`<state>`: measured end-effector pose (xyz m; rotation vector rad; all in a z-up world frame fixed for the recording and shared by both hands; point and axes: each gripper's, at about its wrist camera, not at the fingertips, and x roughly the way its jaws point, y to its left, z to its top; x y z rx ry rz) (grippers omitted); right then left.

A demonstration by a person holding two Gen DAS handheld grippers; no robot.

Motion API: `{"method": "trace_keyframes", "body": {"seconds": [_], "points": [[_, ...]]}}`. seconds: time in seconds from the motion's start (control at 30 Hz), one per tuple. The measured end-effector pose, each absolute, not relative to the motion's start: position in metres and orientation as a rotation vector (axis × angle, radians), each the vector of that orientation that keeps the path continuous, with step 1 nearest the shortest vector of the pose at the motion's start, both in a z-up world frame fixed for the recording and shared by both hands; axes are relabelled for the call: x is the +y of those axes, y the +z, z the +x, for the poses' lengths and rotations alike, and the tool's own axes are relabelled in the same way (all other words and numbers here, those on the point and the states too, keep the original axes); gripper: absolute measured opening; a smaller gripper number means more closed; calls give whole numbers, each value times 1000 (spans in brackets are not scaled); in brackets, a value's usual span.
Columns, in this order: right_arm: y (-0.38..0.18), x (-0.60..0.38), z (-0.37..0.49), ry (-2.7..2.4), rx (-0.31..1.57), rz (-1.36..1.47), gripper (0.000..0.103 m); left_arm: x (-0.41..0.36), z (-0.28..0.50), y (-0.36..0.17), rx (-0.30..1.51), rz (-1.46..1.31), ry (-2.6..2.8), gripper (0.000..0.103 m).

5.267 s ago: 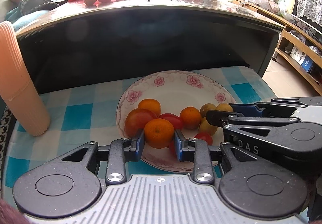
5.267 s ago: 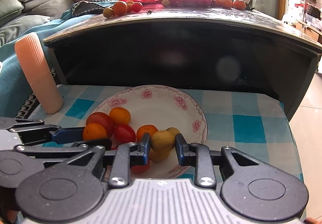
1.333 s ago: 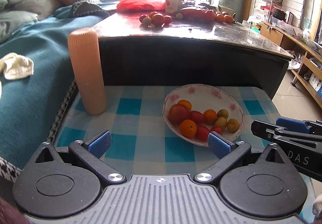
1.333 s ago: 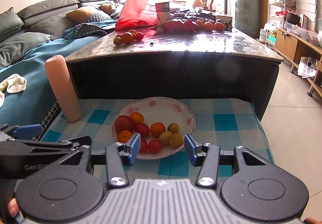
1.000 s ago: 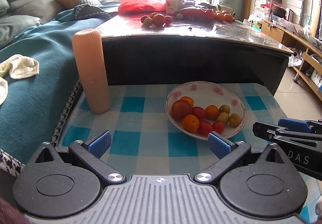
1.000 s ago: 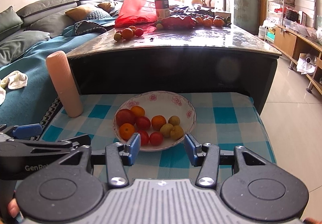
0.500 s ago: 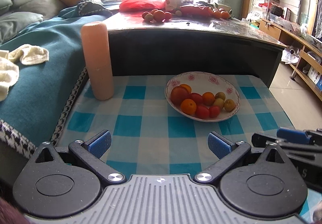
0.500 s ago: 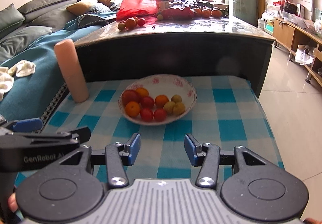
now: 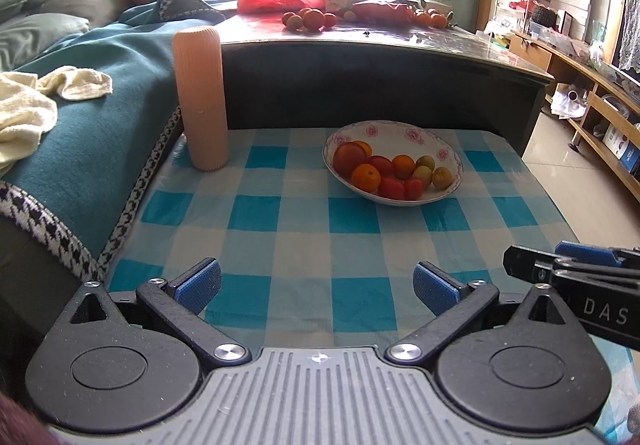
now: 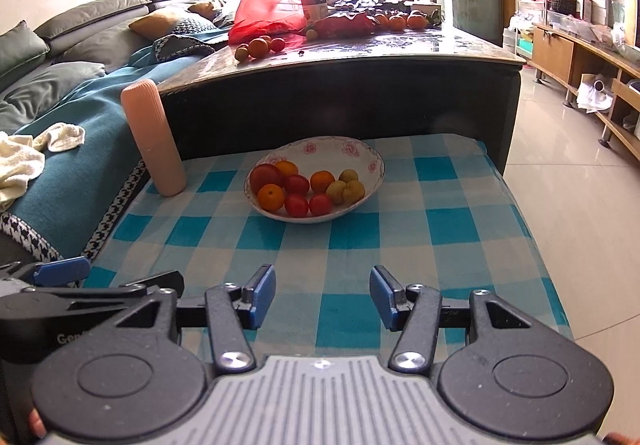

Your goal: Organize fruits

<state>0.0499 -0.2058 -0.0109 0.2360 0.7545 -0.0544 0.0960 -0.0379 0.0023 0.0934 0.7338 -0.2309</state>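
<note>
A white floral plate sits on the blue checked cloth and holds several fruits: oranges, red tomatoes and yellow-green fruits. My left gripper is open wide and empty, well back from the plate over the near cloth. My right gripper is open and empty, also back from the plate. Each gripper shows at the edge of the other's view.
A tall ribbed peach cylinder stands left of the plate. A dark raised table behind carries more fruits, a red bag and a can. A sofa with teal blanket lies left; tiled floor lies right.
Both grippers let go of their fruits onto the plate, opened, and have pulled back and up away from the plate. The plate now looks smaller and farther.
</note>
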Motion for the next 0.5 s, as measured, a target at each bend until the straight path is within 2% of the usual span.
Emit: {"method": "trace_keyframes", "body": {"seconds": [0.5], "points": [[-7,-199,29,-50,753,248,55,-32,75,5,732,82,-217,103]]}}
